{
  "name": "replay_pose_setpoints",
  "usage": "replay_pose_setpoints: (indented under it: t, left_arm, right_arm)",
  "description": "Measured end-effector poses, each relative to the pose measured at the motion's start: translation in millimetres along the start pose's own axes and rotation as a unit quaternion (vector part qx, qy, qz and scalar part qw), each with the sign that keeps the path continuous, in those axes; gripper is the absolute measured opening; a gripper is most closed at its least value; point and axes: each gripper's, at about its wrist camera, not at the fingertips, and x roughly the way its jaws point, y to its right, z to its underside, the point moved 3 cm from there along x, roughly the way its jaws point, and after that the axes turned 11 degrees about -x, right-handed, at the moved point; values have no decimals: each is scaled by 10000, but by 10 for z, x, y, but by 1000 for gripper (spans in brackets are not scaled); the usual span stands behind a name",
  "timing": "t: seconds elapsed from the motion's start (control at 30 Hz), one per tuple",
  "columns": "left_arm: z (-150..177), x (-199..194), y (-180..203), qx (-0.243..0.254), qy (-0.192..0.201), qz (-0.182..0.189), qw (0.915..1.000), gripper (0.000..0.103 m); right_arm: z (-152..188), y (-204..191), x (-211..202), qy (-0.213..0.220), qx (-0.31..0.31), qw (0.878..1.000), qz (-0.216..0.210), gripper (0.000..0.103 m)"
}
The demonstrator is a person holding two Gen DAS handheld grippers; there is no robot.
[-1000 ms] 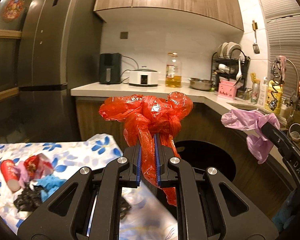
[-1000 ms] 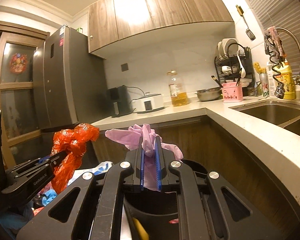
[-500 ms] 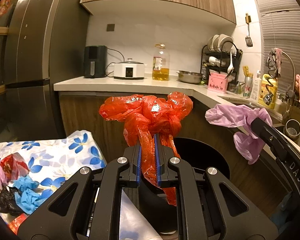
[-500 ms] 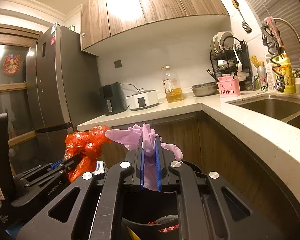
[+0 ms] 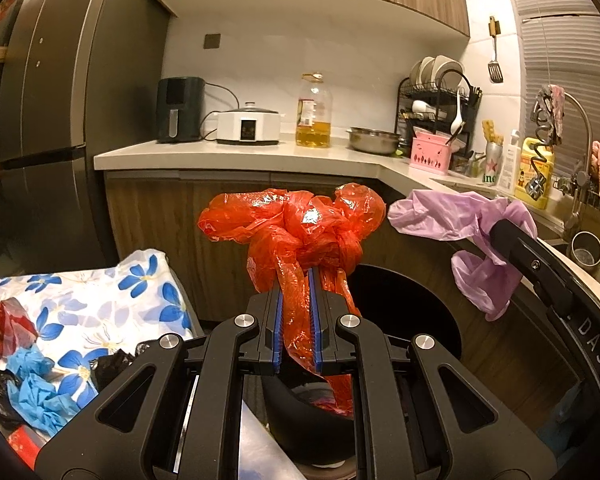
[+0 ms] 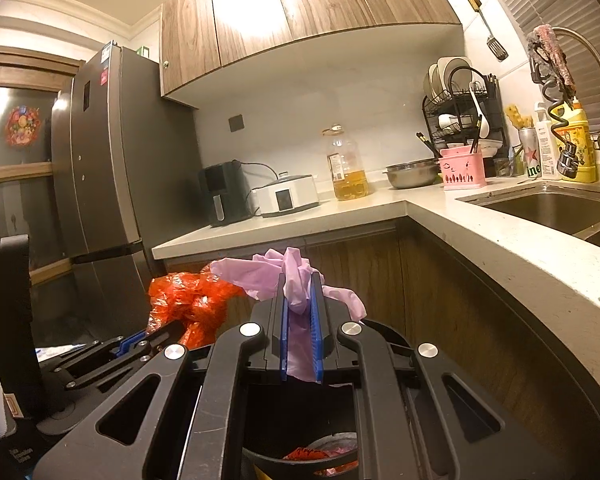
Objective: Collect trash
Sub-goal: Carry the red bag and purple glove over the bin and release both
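Observation:
My left gripper (image 5: 296,280) is shut on a crumpled red plastic bag (image 5: 296,224) and holds it above the near rim of a round black trash bin (image 5: 412,308). My right gripper (image 6: 300,284) is shut on a crumpled pink plastic bag (image 6: 288,268), also over the bin (image 6: 300,456), which holds red trash inside. In the left wrist view the pink bag (image 5: 460,220) hangs at the right. In the right wrist view the red bag (image 6: 192,300) shows at the left.
A table with a blue-flowered cloth (image 5: 112,300) at the left carries more trash: blue (image 5: 36,396), black (image 5: 112,364) and red (image 5: 4,320) scraps. Wooden cabinets and a white counter (image 6: 500,248) wrap behind and right of the bin. A fridge (image 5: 40,120) stands at the left.
Both grippers have moved forward and right towards the bin, still holding their bags. The bin now lies directly beneath them and the table has slid off to the left.

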Motion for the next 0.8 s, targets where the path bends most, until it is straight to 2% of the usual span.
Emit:
replay_pose_setpoints:
  t: [0.5, 0.6, 0.67, 0.8]
  left_arm:
    - [103, 262, -19, -50, -257, 55, 9996, 11]
    - [126, 311, -30, -76, -309, 97, 9994, 11]
    - [140, 329, -29, -96, -331, 151, 9993, 11]
    - [166, 378, -31, -18, -371, 147, 9992, 16]
  right_arm:
    - [123, 98, 292, -227, 69, 9996, -136, 12]
    - [152, 113, 331, -259, 80, 9995, -138, 19]
    - [169, 128, 360, -278, 109, 9995, -132, 29]
    - [187, 145, 387, -310, 141, 9994, -103, 34]
